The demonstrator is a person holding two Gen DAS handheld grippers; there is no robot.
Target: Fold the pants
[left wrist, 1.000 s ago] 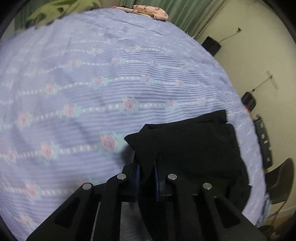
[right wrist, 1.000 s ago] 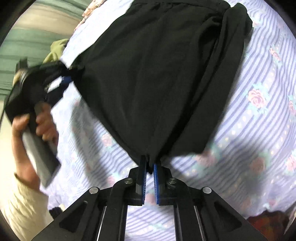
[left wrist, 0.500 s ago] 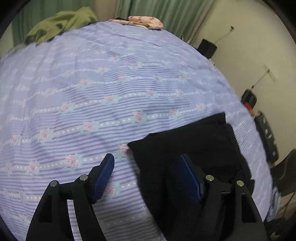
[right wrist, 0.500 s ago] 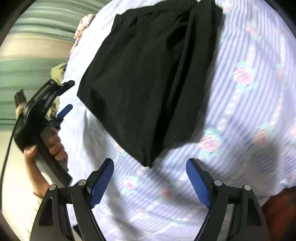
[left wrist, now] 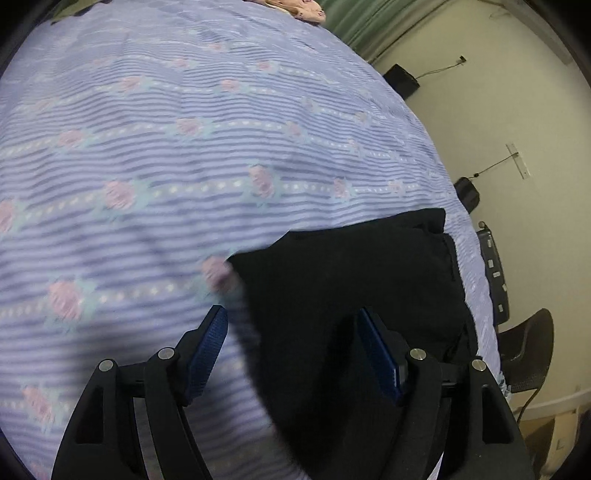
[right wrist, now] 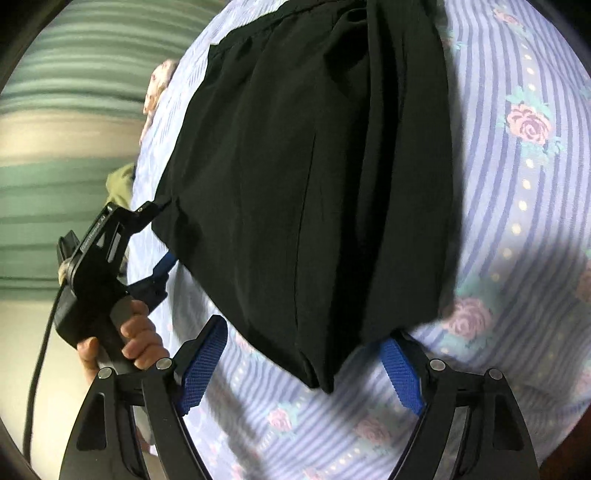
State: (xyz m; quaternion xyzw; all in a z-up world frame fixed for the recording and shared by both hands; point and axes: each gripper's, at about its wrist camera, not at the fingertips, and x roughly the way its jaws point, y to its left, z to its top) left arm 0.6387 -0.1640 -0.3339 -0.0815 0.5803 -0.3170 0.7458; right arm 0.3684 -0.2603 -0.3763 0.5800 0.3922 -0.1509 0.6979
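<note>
The black pants [right wrist: 306, 177] lie folded on the lilac flowered bedspread [right wrist: 517, 206]. In the left wrist view the pants [left wrist: 351, 288] fill the lower right. My left gripper [left wrist: 291, 332] is open, with one corner of the pants between its blue pads and nothing gripped. It also shows in the right wrist view [right wrist: 155, 236] at the pants' left corner, held by a hand. My right gripper [right wrist: 306, 354] is open, its blue pads on either side of the pants' near corner, which lies loose on the bed.
The bedspread [left wrist: 166, 147] stretches far to the left of the pants. A pink cloth [left wrist: 299, 7] lies at the far edge, a green cloth [right wrist: 120, 186] beside the bed. A dark chair [left wrist: 528, 350] and black boxes stand by the cream wall on the right.
Both grippers were shut on corners of the pants a second ago and have opened. The pants dropped flat on the bed. Both grippers have since moved in closer to the corners.
</note>
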